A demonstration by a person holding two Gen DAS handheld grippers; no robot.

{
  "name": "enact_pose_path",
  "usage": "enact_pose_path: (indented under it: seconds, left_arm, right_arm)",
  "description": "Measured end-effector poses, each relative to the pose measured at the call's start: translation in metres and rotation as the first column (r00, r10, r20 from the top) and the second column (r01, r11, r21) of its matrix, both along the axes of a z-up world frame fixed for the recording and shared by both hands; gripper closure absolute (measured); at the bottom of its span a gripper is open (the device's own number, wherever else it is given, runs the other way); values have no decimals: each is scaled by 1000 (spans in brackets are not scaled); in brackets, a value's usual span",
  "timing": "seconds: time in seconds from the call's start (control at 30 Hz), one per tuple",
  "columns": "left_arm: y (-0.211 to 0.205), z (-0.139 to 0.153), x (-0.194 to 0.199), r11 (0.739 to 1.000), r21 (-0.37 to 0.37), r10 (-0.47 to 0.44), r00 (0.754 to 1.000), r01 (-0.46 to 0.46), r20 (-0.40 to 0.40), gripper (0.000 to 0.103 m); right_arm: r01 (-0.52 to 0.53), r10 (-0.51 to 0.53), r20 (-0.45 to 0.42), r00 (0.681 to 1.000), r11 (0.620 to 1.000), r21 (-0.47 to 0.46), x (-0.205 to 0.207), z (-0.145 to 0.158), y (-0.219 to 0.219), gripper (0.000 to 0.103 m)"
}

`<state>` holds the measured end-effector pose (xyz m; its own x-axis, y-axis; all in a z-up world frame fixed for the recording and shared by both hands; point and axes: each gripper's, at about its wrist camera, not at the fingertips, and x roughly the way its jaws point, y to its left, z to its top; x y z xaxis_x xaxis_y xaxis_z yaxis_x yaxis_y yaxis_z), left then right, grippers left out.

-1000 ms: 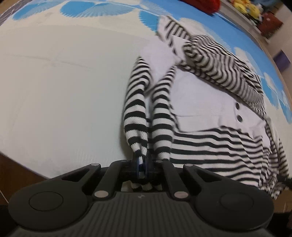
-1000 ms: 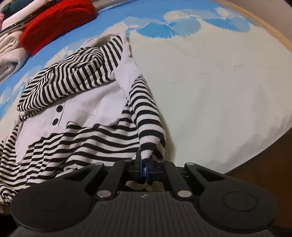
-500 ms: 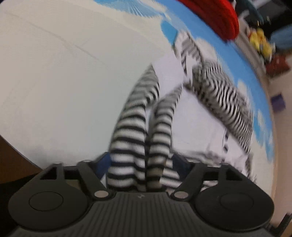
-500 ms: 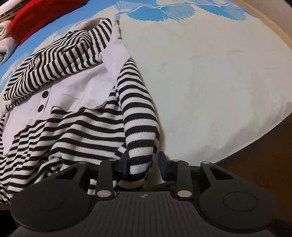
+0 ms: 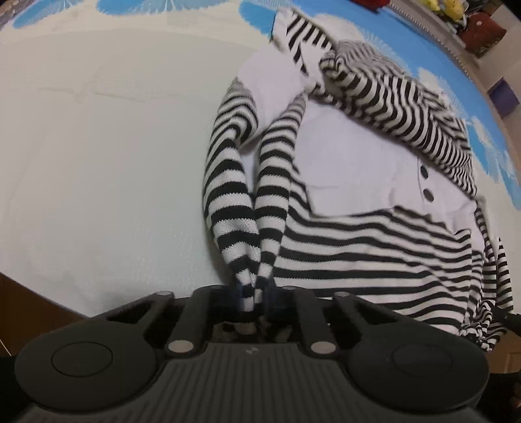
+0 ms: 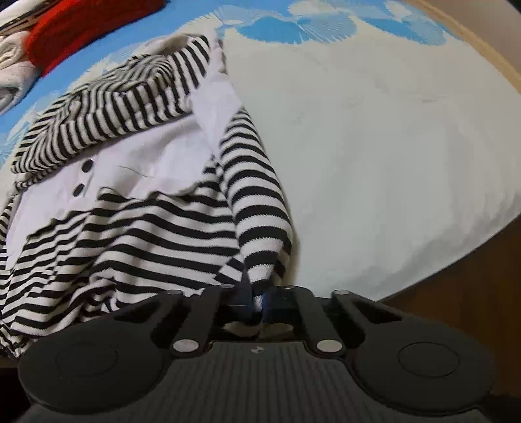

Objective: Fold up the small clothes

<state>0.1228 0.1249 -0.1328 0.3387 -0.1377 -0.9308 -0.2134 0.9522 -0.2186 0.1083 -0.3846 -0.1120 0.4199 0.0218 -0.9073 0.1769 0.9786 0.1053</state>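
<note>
A black-and-white striped top with a white chest panel (image 5: 358,182) and two dark buttons lies on the pale bed cover. In the left wrist view two striped sleeve parts (image 5: 234,201) run side by side down into my left gripper (image 5: 252,294). Its jaws are closing, and the pads press on the bunched sleeve ends. In the right wrist view the top (image 6: 136,227) lies to the left, and one striped sleeve (image 6: 257,208) hangs into my right gripper (image 6: 257,297), which is shut on the cuff.
The white bed cover (image 6: 374,146) with a blue leaf print stretches right of the top. A red garment (image 6: 81,29) and a folded pale one (image 6: 13,75) lie at the far left. The brown bed edge (image 6: 472,276) runs close by.
Both grippers opened around the sleeves half a second ago and have closed on them again. The left view swung and came back to nearly the same place.
</note>
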Motion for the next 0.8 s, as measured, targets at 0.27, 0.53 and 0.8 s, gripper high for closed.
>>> enact_pose_path:
  seconds: [0.27, 0.53, 0.8]
  left_arm:
    - [0, 38, -7, 1000, -16, -7, 989, 10, 147, 96]
    - [-6, 109, -38, 996, 35, -90, 902, 83, 422, 97]
    - [4, 168, -99, 984, -156, -7, 898, 84, 440, 97]
  right_arm:
    - [4, -26, 235, 972, 996, 94, -10, 52, -7, 102]
    - [-46, -51, 412, 910, 974, 223, -35, 120, -34, 102]
    - [-152, -26, 543, 839, 948, 280, -98, 191, -48, 102]
